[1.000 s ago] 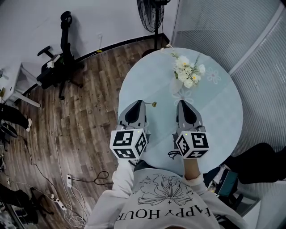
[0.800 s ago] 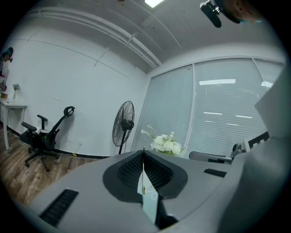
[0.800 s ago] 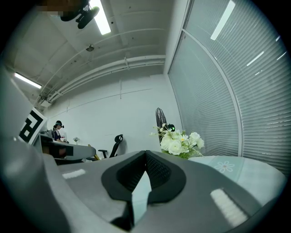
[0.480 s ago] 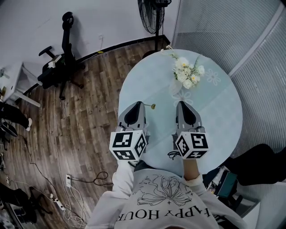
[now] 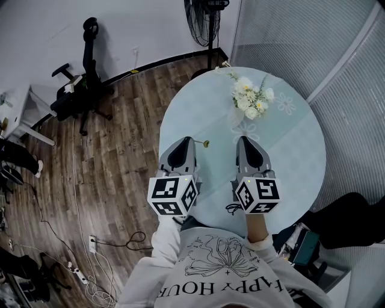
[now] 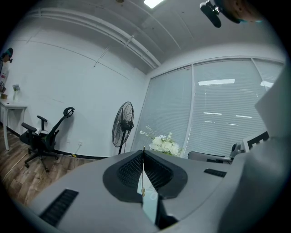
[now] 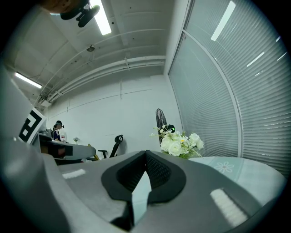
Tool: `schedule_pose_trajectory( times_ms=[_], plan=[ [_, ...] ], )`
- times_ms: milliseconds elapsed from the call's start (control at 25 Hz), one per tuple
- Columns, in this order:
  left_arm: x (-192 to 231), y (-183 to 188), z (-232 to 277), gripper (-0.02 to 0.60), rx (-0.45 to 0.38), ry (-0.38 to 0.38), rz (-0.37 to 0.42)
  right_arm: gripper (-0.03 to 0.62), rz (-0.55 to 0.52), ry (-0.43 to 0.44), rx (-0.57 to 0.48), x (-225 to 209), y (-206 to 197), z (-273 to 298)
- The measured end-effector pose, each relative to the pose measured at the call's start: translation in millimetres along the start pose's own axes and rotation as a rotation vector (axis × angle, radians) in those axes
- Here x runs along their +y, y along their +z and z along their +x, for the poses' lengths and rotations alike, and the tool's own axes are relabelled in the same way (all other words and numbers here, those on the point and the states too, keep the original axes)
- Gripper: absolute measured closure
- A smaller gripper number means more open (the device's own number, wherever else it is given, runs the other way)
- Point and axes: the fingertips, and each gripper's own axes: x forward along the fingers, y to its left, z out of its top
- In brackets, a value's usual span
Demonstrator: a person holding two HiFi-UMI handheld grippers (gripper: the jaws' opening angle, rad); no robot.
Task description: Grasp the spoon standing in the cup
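Observation:
My left gripper hovers over the near left part of the round pale table, shut on a thin gold spoon. The spoon's small bowl end sticks out to the right of the jaw tips. In the left gripper view the spoon's handle runs as a fine gold line between the closed jaws. My right gripper hangs level beside it, shut with nothing in it; in the right gripper view its jaws meet at the tip. No cup shows in any view.
A bunch of white flowers stands at the table's far side, just beyond the right gripper. Left of the table is wood floor with an office chair, loose cables and a standing fan. Blinds close off the right.

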Motion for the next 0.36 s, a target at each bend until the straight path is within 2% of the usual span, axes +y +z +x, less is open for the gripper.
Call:
schedule_pose_trajectory(
  times_ms=[360],
  plan=[
    [0.8,3.0,0.0,0.569,-0.004,-0.003,-0.002,0.583,-0.003,0.0,0.001,1.6,0.9,1.1]
  ],
)
